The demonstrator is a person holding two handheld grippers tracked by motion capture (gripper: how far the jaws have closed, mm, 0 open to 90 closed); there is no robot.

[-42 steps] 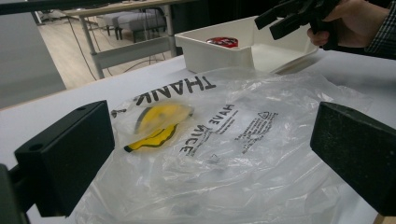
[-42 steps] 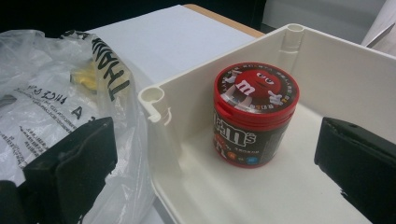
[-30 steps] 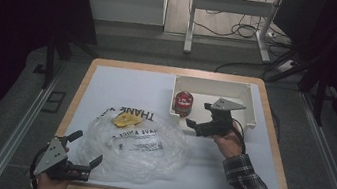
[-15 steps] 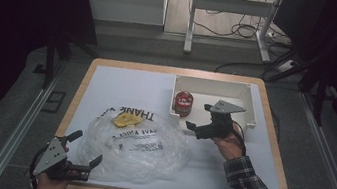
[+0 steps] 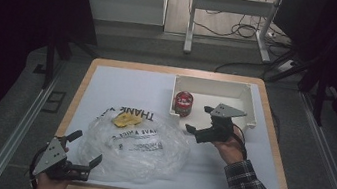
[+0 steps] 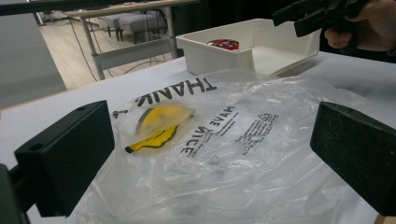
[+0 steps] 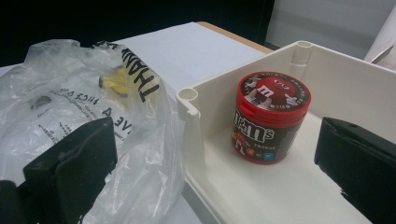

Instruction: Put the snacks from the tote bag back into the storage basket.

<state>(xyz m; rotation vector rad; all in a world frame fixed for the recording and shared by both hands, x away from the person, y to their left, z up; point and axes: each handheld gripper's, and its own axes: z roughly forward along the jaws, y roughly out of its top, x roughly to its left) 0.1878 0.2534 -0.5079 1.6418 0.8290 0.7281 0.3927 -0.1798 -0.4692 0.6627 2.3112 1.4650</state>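
The right gripper (image 5: 196, 123) hovers at the open front of the white tray (image 5: 251, 104), jaws wide apart and empty, aimed at the red tub (image 5: 183, 103), which stands upright in the tray's left corner. The left gripper (image 5: 85, 149) is at the near bench (image 5: 108, 78) edge, also wide open w/ nothing held, just beside the clear bag (image 5: 139, 143). A yellow item (image 5: 126, 118) lies inside the bag.

red candy tub (image 7: 270, 122), clear bag w/ black print (image 5: 141, 143), white bin (image 5: 251, 103).
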